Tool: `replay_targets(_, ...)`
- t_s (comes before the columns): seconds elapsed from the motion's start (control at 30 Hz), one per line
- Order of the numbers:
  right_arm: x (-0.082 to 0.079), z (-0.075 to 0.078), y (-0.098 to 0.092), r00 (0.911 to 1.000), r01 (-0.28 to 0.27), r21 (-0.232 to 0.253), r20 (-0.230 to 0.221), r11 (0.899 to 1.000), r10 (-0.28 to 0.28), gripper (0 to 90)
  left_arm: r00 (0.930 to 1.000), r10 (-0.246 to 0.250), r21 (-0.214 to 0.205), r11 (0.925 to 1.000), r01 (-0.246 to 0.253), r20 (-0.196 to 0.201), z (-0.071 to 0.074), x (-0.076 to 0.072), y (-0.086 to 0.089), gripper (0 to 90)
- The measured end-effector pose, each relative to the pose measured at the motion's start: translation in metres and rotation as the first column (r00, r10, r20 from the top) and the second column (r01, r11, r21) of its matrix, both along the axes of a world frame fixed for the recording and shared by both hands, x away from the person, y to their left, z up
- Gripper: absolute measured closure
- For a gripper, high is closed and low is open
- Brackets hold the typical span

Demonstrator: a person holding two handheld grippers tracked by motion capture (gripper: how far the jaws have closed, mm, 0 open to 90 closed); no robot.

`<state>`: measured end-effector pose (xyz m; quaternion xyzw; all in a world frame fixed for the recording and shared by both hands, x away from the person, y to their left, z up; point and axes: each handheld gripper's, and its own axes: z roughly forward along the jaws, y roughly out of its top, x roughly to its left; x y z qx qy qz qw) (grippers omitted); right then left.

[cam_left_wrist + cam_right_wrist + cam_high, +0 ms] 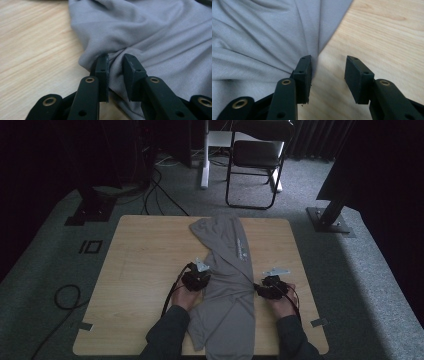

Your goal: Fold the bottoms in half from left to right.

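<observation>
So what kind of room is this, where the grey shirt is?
Probably a lab or recording studio, not a home: a bare wooden table on grey carpet, a folding chair behind it, cables trailing over the floor, and dark curtains around.

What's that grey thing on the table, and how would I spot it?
Look at the light wooden table. Down its middle lies a grey garment, soft and wrinkled, pinched narrow between the two black grippers. It is the one cloth thing there, with small pale print near its upper right edge.

Grey garment [225,285] cut off at bottom edge
</observation>
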<state>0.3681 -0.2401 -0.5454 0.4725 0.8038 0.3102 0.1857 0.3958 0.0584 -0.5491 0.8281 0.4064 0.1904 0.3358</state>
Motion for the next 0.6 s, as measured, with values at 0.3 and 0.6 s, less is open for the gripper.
replay_targets(0.3,0.015,0.006,0.017,0.9991,0.019,-0.021,0.039,1.0,-0.018,55.8,0.9991,0.02,-0.021,0.9996,-0.021,-0.037,0.003,0.007,0.008,66.6)
replay_targets(0.6,-0.013,0.028,0.056,0.9847,-0.165,0.107,0.074,0.98,0.158,55.1,0.999,-0.043,-0.054,0.9977,0.042,-0.01,0.014,-0.017,0.013,63.9)
